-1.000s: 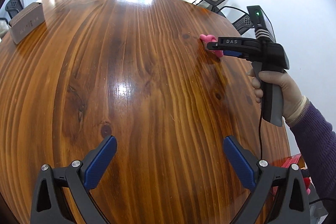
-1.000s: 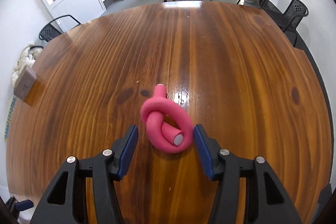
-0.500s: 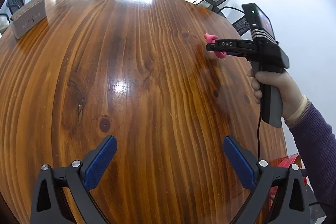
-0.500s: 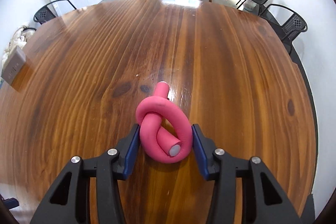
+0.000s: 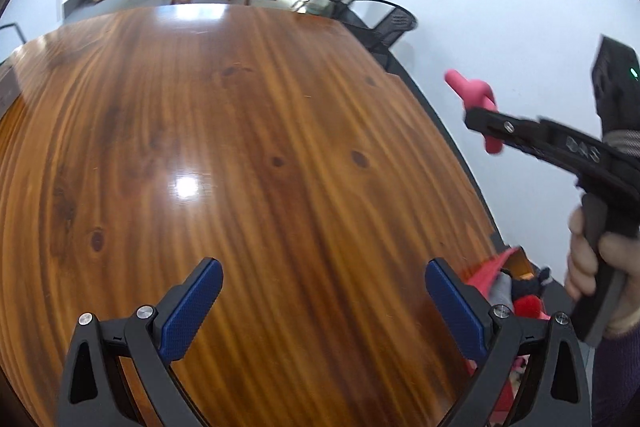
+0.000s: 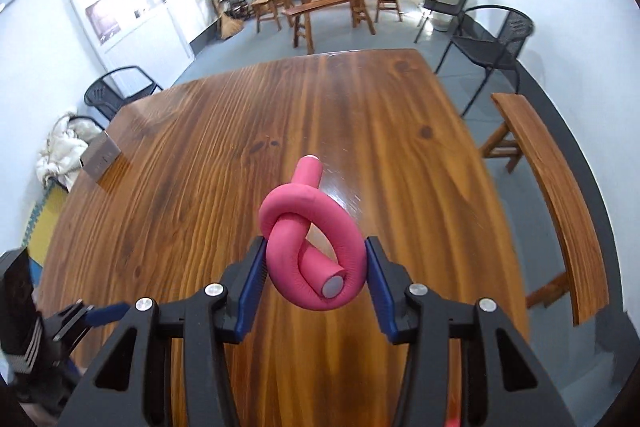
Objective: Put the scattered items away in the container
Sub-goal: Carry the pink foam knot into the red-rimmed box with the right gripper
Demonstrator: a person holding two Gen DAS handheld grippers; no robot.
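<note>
My right gripper (image 6: pixel 314 267) is shut on a knotted pink foam tube (image 6: pixel 312 223) and holds it in the air above the wooden table (image 6: pixel 248 163). In the left wrist view the same tube (image 5: pixel 474 97) hangs in the right gripper (image 5: pixel 486 123) beyond the table's right edge. My left gripper (image 5: pixel 320 303) is open and empty, low over the table (image 5: pixel 240 147). A red container (image 5: pixel 494 273) with soft items inside shows at the table's lower right corner, partly hidden by my left gripper's right finger.
A grey box (image 6: pixel 100 157) lies at the table's left edge. A wooden bench (image 6: pixel 556 187) stands to the right of the table. Black chairs (image 6: pixel 488 43) stand at the far end. My left gripper shows at lower left in the right wrist view (image 6: pixel 86 313).
My right gripper closed on the pink tube and lifted it off the table, moving up and to the right. My left gripper swung to the right, bringing the red container into view.
</note>
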